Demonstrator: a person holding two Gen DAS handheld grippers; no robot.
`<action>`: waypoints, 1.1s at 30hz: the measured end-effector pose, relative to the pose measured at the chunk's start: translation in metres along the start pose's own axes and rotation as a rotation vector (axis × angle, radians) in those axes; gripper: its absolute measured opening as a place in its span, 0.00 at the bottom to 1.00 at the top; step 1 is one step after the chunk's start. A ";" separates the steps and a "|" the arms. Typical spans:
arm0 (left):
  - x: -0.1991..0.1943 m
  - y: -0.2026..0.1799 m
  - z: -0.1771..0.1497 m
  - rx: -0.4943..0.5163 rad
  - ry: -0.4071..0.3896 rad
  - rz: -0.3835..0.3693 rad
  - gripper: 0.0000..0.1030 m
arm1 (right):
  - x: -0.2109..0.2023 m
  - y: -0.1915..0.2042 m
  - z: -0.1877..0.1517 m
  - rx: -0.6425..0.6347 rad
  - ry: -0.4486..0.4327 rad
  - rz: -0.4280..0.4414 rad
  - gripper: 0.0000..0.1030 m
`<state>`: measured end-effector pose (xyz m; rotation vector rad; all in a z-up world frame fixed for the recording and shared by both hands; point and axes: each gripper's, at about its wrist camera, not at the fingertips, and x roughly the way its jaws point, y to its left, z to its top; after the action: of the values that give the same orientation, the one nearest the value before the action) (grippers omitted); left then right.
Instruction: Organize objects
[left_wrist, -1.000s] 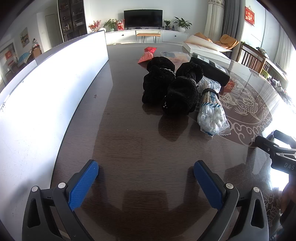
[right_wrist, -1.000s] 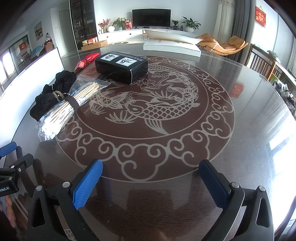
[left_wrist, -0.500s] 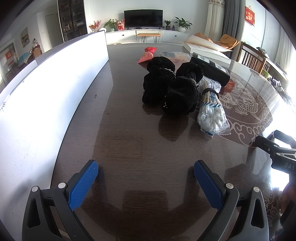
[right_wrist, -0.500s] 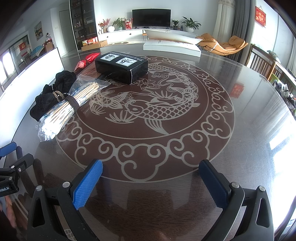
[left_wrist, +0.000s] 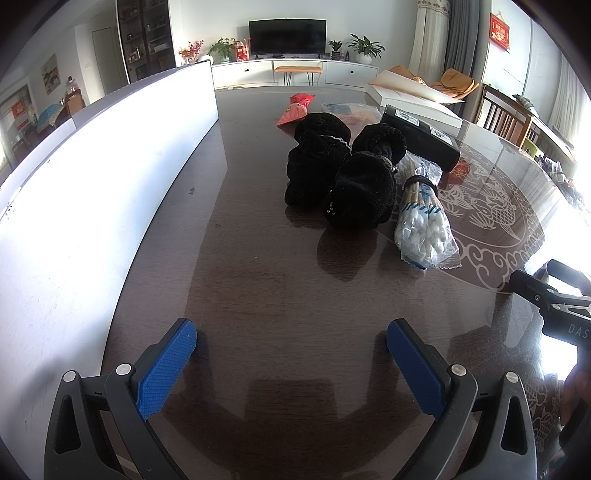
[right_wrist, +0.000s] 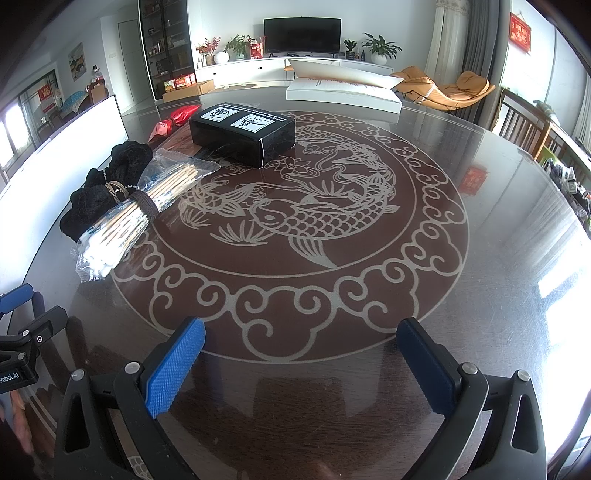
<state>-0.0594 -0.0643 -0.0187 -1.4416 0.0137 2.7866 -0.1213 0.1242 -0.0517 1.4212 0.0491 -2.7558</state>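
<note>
The left gripper (left_wrist: 291, 345) hovers low over the dark surface (left_wrist: 258, 280), jaws wide apart with nothing between them. The right gripper (right_wrist: 301, 345) sits likewise over the fish pattern (right_wrist: 291, 218), jaws spread and empty. Ahead of the left jaws and a little to the right, well apart from them, lies the swab bag (left_wrist: 423, 218), touching the black cloth bundles (left_wrist: 343, 173) on its left. Behind these rests the black box (left_wrist: 421, 138), with a red pouch (left_wrist: 295, 110) farther back. A white panel (left_wrist: 92, 177) runs along the left. From the right gripper these things lie far off to the left.
</note>
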 end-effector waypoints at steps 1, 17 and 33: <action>0.000 0.000 0.000 0.000 0.000 0.000 1.00 | 0.000 0.000 0.000 0.000 0.000 0.000 1.00; -0.012 0.015 0.023 -0.083 -0.056 -0.102 1.00 | 0.000 0.000 0.000 0.000 0.000 0.000 1.00; 0.028 -0.079 0.073 0.211 -0.009 -0.164 0.96 | 0.000 0.000 0.000 0.000 0.000 0.000 1.00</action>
<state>-0.1350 0.0154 0.0004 -1.3179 0.1753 2.5719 -0.1211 0.1244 -0.0517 1.4209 0.0489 -2.7556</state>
